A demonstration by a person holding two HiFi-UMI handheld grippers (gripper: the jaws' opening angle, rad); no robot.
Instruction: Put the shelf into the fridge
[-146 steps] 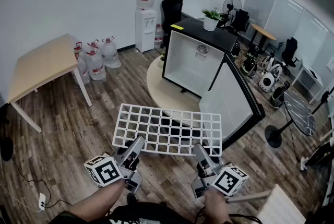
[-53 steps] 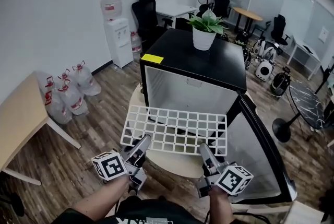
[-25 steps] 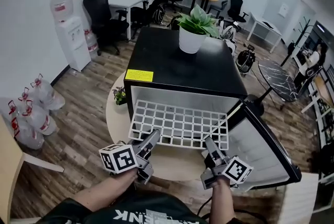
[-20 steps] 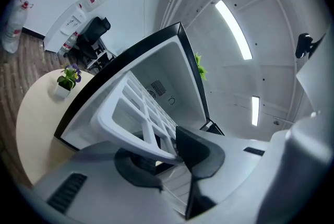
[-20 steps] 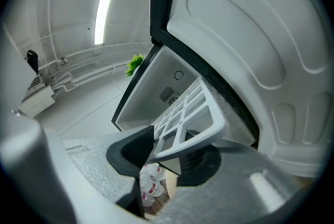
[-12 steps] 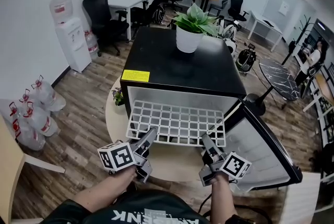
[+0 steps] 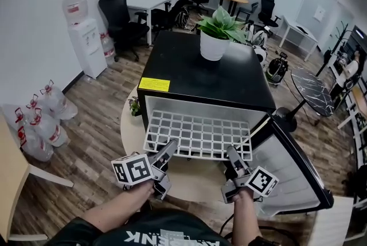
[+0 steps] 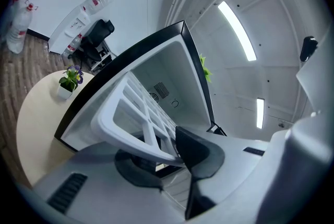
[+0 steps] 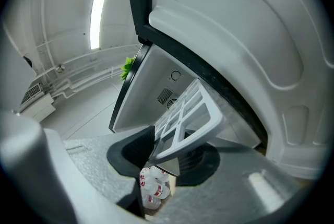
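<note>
The white grid shelf (image 7: 198, 135) lies level at the mouth of the open black fridge (image 7: 206, 75), its far edge inside the white opening. My left gripper (image 7: 168, 151) is shut on the shelf's near left edge, and my right gripper (image 7: 233, 156) holds the near right edge. In the left gripper view the shelf (image 8: 130, 113) runs from the left gripper (image 8: 167, 157) into the fridge cavity (image 8: 167, 77). In the right gripper view the right gripper's (image 9: 167, 152) jaws are closing, with the rim of the shelf (image 9: 190, 113) pressed between them.
The fridge door (image 7: 295, 170) hangs open at the right. A potted plant (image 7: 217, 35) stands on the fridge top. The fridge sits on a round table (image 7: 192, 179). Water bottles (image 7: 40, 124) and a dispenser (image 7: 86, 47) are at the left, office chairs behind.
Over the earlier frames I carried the shelf across the room up to the fridge mouth. In the last second it and both grippers have barely shifted.
</note>
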